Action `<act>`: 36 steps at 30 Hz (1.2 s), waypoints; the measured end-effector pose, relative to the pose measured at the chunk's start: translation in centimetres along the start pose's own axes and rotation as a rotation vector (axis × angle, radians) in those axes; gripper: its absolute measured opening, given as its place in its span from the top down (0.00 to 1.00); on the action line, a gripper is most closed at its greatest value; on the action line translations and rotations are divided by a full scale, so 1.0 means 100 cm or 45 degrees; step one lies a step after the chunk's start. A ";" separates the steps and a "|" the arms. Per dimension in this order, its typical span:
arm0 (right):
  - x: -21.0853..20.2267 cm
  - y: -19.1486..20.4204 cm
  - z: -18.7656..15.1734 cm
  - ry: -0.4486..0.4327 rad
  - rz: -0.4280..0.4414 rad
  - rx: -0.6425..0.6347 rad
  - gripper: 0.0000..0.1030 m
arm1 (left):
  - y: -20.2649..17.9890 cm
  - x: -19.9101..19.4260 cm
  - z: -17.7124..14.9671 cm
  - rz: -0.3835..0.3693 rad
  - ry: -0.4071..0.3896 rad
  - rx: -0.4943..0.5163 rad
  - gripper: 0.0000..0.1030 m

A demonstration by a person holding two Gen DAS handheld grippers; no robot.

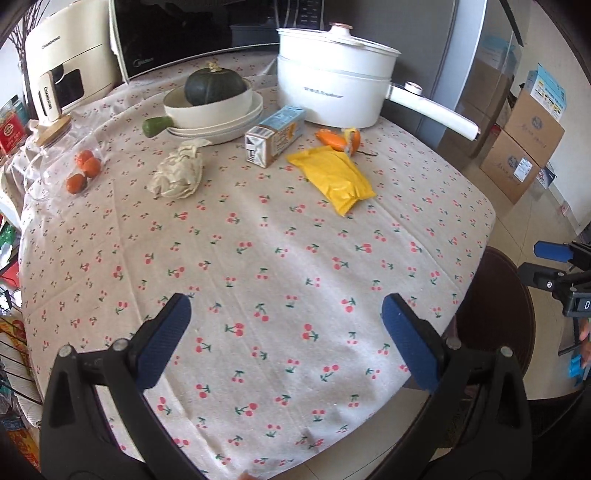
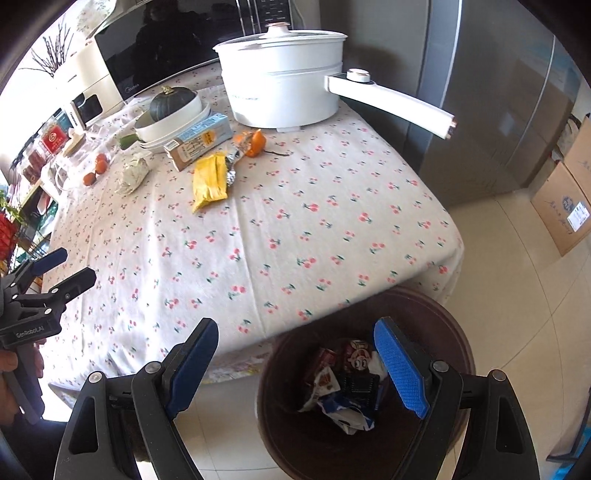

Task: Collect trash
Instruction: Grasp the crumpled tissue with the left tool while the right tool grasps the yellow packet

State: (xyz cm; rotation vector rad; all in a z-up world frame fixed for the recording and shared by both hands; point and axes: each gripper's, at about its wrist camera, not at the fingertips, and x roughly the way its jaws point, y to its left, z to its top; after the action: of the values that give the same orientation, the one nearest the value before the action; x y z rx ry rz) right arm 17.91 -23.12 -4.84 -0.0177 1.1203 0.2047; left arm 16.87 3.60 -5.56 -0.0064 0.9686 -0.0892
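Note:
On the cherry-print tablecloth (image 1: 280, 258) lie a yellow wrapper (image 1: 330, 177), a crumpled paper ball (image 1: 177, 173), a drink carton (image 1: 275, 136) and an orange peel with a foil wrapper (image 1: 341, 140). My left gripper (image 1: 286, 325) is open and empty above the near part of the table. My right gripper (image 2: 295, 362) is open and empty above a brown trash bin (image 2: 461, 332) that holds several wrappers (image 2: 343, 384). The yellow wrapper (image 2: 210, 177), paper ball (image 2: 131, 173) and carton (image 2: 199, 142) also show in the right wrist view. The left gripper (image 2: 62, 266) appears there at the left edge.
A white electric pot (image 1: 332, 88) with a long handle stands at the back. A green squash sits in a stack of white dishes (image 1: 214, 110). Small oranges (image 1: 83, 170) lie at the left. A microwave (image 1: 184, 33), a fridge (image 2: 498, 110) and cardboard boxes (image 1: 524, 147) surround the table.

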 end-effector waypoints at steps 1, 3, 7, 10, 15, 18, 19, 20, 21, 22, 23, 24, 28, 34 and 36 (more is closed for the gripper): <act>0.006 0.008 0.005 -0.001 0.004 -0.007 0.14 | 0.009 0.001 0.001 0.016 0.000 -0.018 0.00; 0.018 0.024 0.016 -0.005 0.001 -0.024 0.14 | 0.027 0.002 0.002 0.052 -0.004 -0.049 0.00; 0.047 0.052 0.037 -0.011 0.009 -0.035 0.14 | 0.057 0.009 0.004 0.116 -0.002 -0.104 0.00; 0.074 0.070 0.054 0.002 0.021 -0.047 0.14 | 0.078 0.017 0.004 0.164 0.007 -0.138 0.00; 0.119 0.094 0.079 0.019 0.025 -0.087 0.14 | 0.097 0.028 0.016 0.195 -0.048 -0.086 0.00; 0.138 0.104 0.092 0.001 -0.016 -0.140 0.14 | 0.108 0.041 0.028 0.166 -0.092 -0.033 0.00; 0.143 0.107 0.096 -0.006 -0.020 -0.150 0.14 | 0.111 0.048 0.033 0.158 -0.100 -0.025 0.00; 0.149 0.108 0.099 -0.013 -0.024 -0.155 0.14 | 0.114 0.055 0.038 0.149 -0.106 -0.027 0.00; 0.154 0.109 0.103 -0.018 -0.025 -0.156 0.14 | 0.118 0.063 0.044 0.137 -0.112 -0.034 0.00; 0.158 0.111 0.105 -0.022 -0.022 -0.157 0.14 | 0.122 0.071 0.050 0.126 -0.117 -0.045 0.00; 0.163 0.112 0.108 -0.027 -0.019 -0.158 0.14 | 0.125 0.079 0.057 0.111 -0.119 -0.060 0.00; 0.167 0.112 0.111 -0.033 -0.016 -0.159 0.14 | 0.128 0.088 0.064 0.090 -0.114 -0.069 0.00; 0.175 0.113 0.121 -0.086 0.007 -0.169 0.13 | 0.125 0.117 0.087 0.055 -0.095 0.006 0.00; 0.183 0.117 0.132 -0.140 0.043 -0.214 0.13 | 0.121 0.142 0.108 0.017 -0.143 0.044 0.00; 0.184 0.117 0.134 -0.162 0.052 -0.221 0.13 | 0.126 0.152 0.112 -0.008 -0.121 0.007 0.00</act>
State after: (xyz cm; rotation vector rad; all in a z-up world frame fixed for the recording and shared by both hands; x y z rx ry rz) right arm 35.56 -7.21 -14.43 -0.1344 0.9745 0.3343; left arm 35.58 14.55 -12.25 -0.0083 0.8735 -0.0965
